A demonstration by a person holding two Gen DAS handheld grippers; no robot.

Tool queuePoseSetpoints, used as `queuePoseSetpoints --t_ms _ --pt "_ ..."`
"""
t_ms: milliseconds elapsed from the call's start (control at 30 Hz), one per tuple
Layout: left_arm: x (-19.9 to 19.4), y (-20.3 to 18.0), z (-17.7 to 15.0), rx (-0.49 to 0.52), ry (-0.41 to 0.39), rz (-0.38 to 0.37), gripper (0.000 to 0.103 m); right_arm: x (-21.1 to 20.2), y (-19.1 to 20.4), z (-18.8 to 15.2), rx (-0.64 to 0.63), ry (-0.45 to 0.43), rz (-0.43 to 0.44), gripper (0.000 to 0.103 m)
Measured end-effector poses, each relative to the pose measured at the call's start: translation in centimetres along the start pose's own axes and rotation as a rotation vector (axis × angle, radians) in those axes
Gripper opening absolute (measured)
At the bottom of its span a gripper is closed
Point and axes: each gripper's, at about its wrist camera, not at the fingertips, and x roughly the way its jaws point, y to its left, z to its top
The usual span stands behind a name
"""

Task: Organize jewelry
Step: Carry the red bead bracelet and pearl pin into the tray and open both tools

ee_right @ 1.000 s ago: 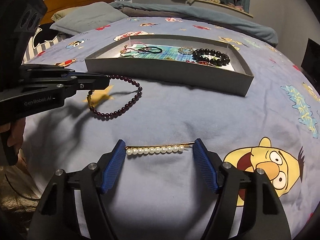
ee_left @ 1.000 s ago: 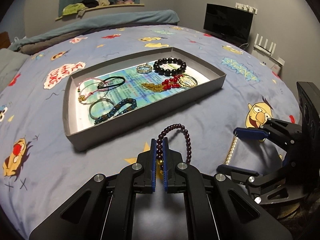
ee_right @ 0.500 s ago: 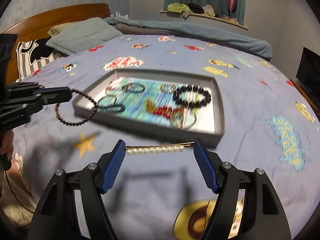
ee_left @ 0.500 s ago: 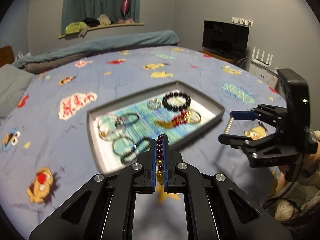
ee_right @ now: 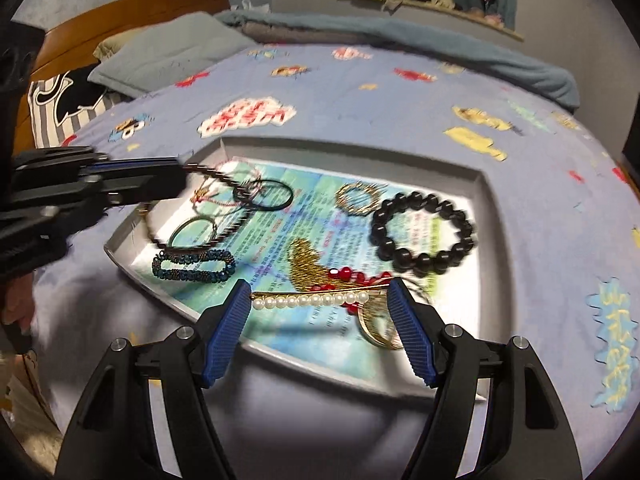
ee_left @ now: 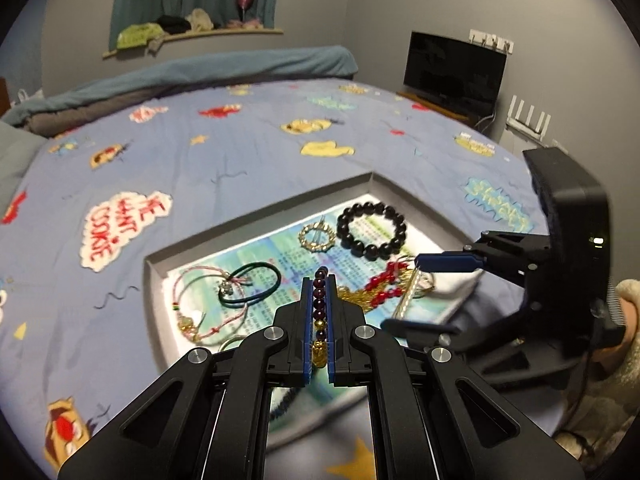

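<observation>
Now we start at our left gripper (ee_left: 319, 326): its blue pads (ee_left: 307, 320) are pressed together on the dark bead bracelet (ee_left: 319, 307), and the loose part of the loop hangs in front, above the near left corner of the grey tray (ee_right: 495, 216). Our right gripper (ee_right: 320, 312) stands wide, and the pearl hair clip (ee_right: 310, 300) is held between its two pads by its ends, over the near edge of the tray.

What could go wrong? We think the clip is held only at its tips, so a small tilt or a knock can make it slip out and fall on the blue bedsheet (ee_right: 400, 120), outside the tray. The hanging bracelet swings and looks blurred; it may catch the black cord loop (ee_right: 264, 196) or the teal beaded bracelet (ee_right: 192, 266) and pull them. Also the two grippers are near each other above the tray and could bump.

The long axis of the clip goes across, from pad to pad, about parallel to the near edge of the tray. The pearls face up toward the right wrist camera. The black bead bracelet (ee_right: 424, 230) lies near the far right corner.
</observation>
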Motion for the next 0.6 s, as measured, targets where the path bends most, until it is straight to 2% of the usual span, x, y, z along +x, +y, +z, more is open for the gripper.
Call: queuePoseSetpoints --t_ms 233,600 --pt "3.2 1.8 -0.4 -0.046 0.063 -0.022 0.006 2.1 0.5 0.9 -0.013 0.076 0.017 0.07" --pt "4.9 3.0 -0.6 -0.054 0.09 0.016 0.006 2.9 1.1 1.5 -0.03 0.128 0.023 0.07"
